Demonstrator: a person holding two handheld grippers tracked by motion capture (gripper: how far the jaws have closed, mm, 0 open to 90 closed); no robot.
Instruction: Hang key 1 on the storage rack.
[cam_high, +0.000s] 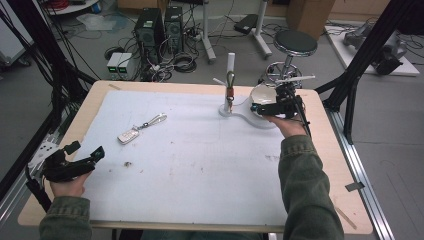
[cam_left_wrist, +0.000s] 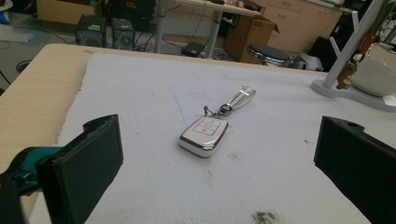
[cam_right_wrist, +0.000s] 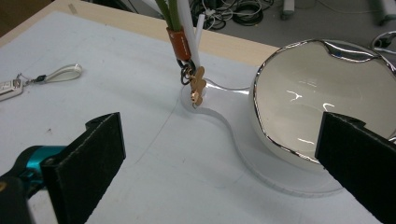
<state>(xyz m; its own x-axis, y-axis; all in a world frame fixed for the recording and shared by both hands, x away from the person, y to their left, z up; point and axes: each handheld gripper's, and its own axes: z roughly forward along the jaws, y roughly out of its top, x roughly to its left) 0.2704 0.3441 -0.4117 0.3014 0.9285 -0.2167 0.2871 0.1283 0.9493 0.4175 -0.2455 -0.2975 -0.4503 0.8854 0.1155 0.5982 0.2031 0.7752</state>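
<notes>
Right gripper (cam_high: 270, 108) hovered by white bowl (cam_right_wrist: 322, 98), jaws wide apart, nothing between. Brass key (cam_right_wrist: 198, 88) hung from stand (cam_high: 230, 75) just beside bowl. Left gripper (cam_high: 87, 159) released, facing car key fob (cam_left_wrist: 204, 136) on mat (cam_high: 200, 165).

a round black stool (cam_high: 295, 43) stands on the floor beyond the table's far edge. two dark computer towers (cam_high: 159, 29) sit farther left among tangled cables (cam_high: 182, 62). a cardboard box (cam_left_wrist: 248, 31) rests behind.
</notes>
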